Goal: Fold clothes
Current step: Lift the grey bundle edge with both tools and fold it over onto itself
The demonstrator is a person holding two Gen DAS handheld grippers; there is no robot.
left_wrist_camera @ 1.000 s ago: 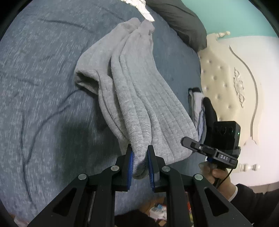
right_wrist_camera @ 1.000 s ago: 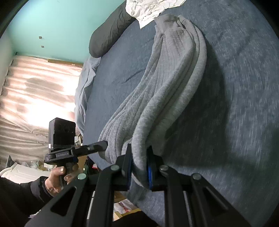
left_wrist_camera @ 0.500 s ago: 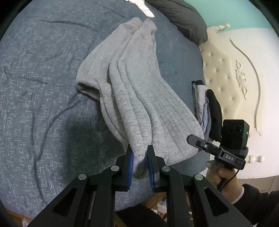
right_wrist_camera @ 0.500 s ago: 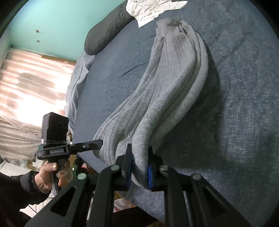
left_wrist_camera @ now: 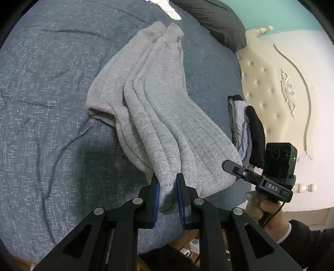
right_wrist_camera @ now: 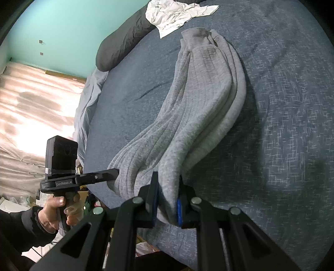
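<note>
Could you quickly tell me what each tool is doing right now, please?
Left tool: shut on the garment.
Right tool: shut on the garment too.

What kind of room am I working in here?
Almost certainly a bedroom. The grey garment lies on a bed with a dark blue cover, a dark pillow sits at its far end, and a cream tufted headboard stands alongside.

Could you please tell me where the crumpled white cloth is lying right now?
The crumpled white cloth lies at the bed's far end in the right wrist view, beside the dark pillow and just beyond the grey garment.
</note>
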